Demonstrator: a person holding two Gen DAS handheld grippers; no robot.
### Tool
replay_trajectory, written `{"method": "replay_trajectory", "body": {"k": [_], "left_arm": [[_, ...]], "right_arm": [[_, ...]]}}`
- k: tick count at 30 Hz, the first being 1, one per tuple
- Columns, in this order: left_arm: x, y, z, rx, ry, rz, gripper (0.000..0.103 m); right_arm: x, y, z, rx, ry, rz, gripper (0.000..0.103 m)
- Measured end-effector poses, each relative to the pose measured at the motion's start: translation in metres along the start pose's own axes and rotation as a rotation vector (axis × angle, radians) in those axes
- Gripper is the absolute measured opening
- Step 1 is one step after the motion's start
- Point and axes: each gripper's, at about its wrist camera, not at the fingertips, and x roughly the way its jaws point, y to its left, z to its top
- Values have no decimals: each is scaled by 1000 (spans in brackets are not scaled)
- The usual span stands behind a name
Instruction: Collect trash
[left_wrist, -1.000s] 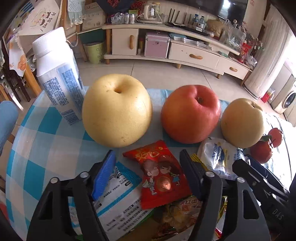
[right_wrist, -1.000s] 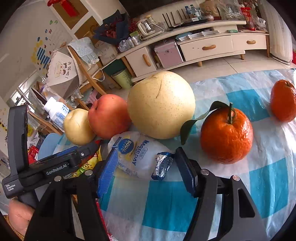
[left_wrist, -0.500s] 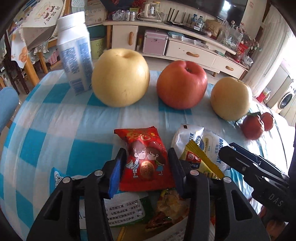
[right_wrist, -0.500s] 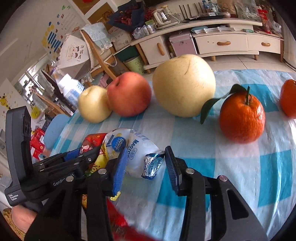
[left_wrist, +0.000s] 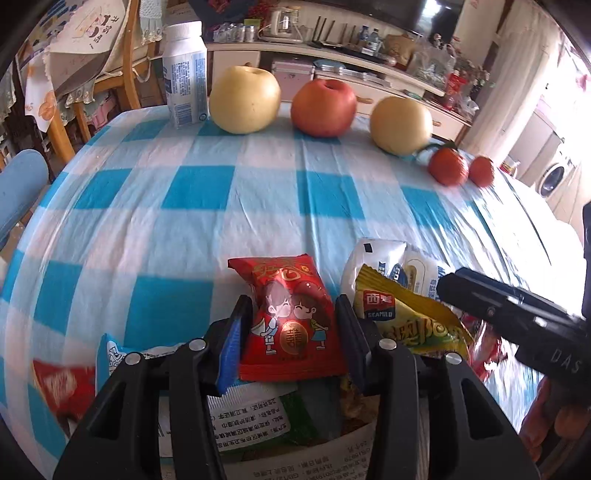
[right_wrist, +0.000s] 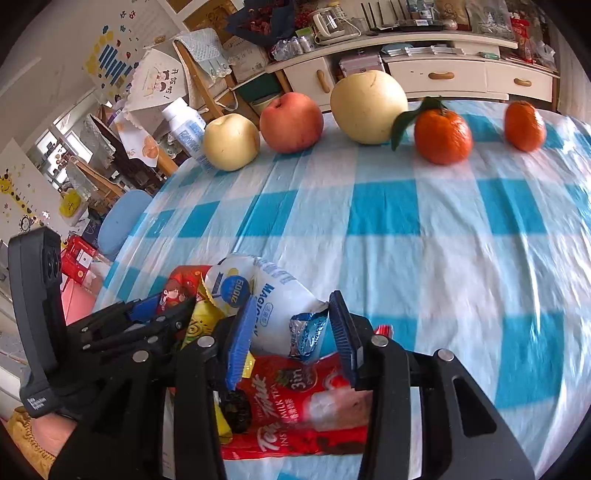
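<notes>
A blue-and-white checked tablecloth (left_wrist: 199, 192) is seen covering the table. Along the far edge, left to right in the left wrist view: a white bottle (left_wrist: 184, 74), a yellow pear (left_wrist: 244, 99), a red apple (left_wrist: 324, 108), a second pear (left_wrist: 400, 124), then two mandarins (left_wrist: 447, 167), slightly blurred.

Left gripper (left_wrist: 290, 332): jaws narrowed and clamped on a red candy wrapper (left_wrist: 291, 317) with a cartoon couple printed on it; both pads are pressed against its sides. Beneath and around it a pile of trash is seen: a white-blue packet (left_wrist: 114, 350) at the left, a green-white printed packet (left_wrist: 255, 421) under the jaws, a yellow snack wrapper (left_wrist: 399, 321) just right.

Right gripper (right_wrist: 291, 332): jaws narrowed on a white crumpled pouch (right_wrist: 266, 306) with blue lettering; its foil end (right_wrist: 308, 332) is caught between the pads. A red milk-tea sachet (right_wrist: 295, 410) is seen below the jaws. The two grippers are held just beside each other at the near table edge, well apart from the fruit row. A hand (right_wrist: 48, 432) is partly visible under the left gripper in the right wrist view.
</notes>
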Motion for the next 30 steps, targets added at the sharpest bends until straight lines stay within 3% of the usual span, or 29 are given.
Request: {"method": "replay_trajectory", "body": {"k": [4, 6, 8, 12, 16, 19, 24, 30], "left_arm": [[-21, 1, -18, 12, -22, -69, 49], [-36, 6, -24, 5, -49, -106, 54], [-55, 12, -31, -2, -80, -124, 72], [-105, 31, -40, 5, -190, -79, 80], [-142, 67, -50, 3, -256, 7, 86], [-151, 103, -56, -23, -256, 30, 87], [-139, 152, -62, -177, -217, -84, 87], [-112, 158, -65, -252, -144, -150, 87]], "right_arm": [[-27, 6, -17, 35, -55, 15, 46], [-40, 11, -24, 45, -85, 10, 55], [-55, 18, -35, 42, -123, -4, 62], [-79, 33, -59, 54, -169, 1, 74], [-85, 55, -85, 47, -159, 23, 84], [-73, 80, -105, 11, -102, 63, 86], [-46, 109, -123, -47, -20, 73, 86], [-32, 111, -130, -42, 26, 65, 86]]}}
